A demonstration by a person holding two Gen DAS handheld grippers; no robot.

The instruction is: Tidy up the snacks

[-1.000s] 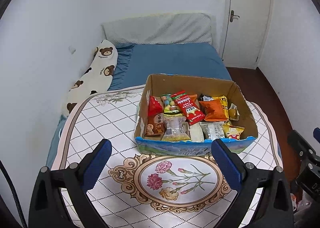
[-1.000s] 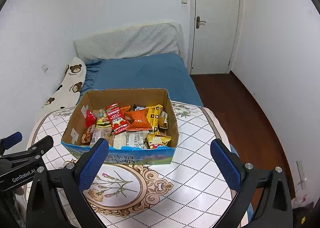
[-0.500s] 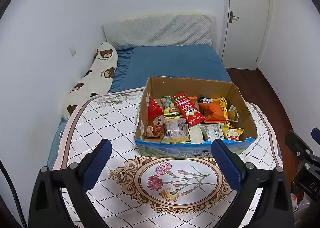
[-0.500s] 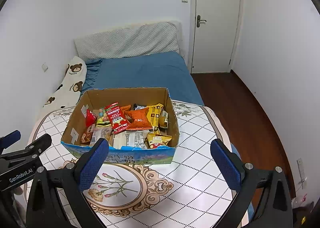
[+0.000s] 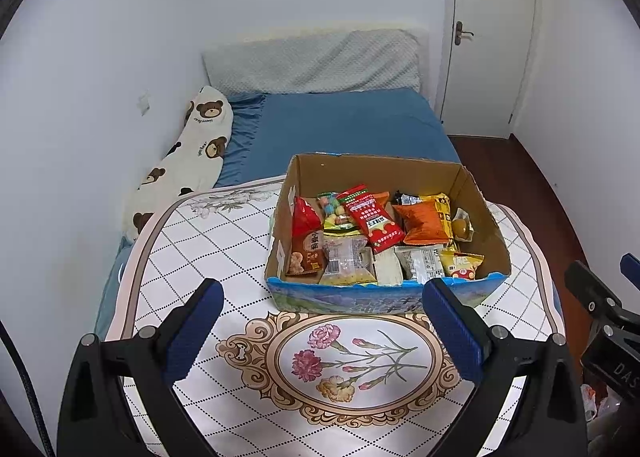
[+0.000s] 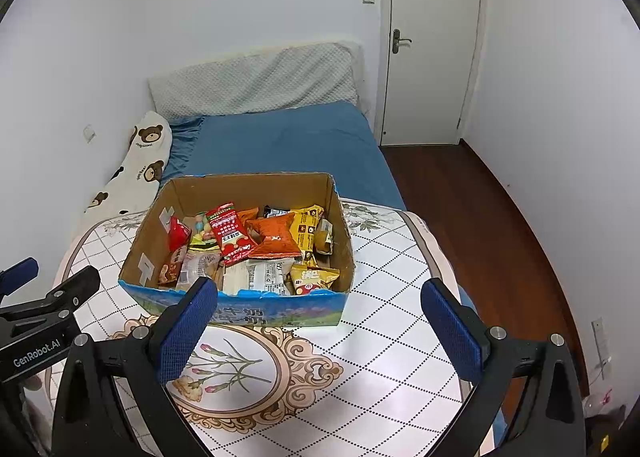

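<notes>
A cardboard box (image 5: pixel 380 173) with a blue printed front stands on the table and also shows in the right wrist view (image 6: pixel 248 189). It holds several snack packets, among them a red packet (image 5: pixel 372 219), an orange packet (image 5: pixel 426 223) and a yellow packet (image 5: pixel 460 265). The same red packet (image 6: pixel 230 233) and orange packet (image 6: pixel 274 237) show in the right wrist view. My left gripper (image 5: pixel 322 331) is open and empty, above the table in front of the box. My right gripper (image 6: pixel 320 331) is open and empty, in front of the box's right half.
The table (image 5: pixel 208 233) has a white diamond-pattern cloth with a flower medallion (image 5: pixel 354 361). Behind it is a blue bed (image 5: pixel 344 125) with a bear-print pillow (image 5: pixel 188 165). A closed door (image 6: pixel 432 41) and dark wood floor (image 6: pixel 480 217) lie to the right.
Both grippers have risen and drawn back slightly, so the box sits a little lower in both views. The box and snacks have not moved. Both grippers stay open.
</notes>
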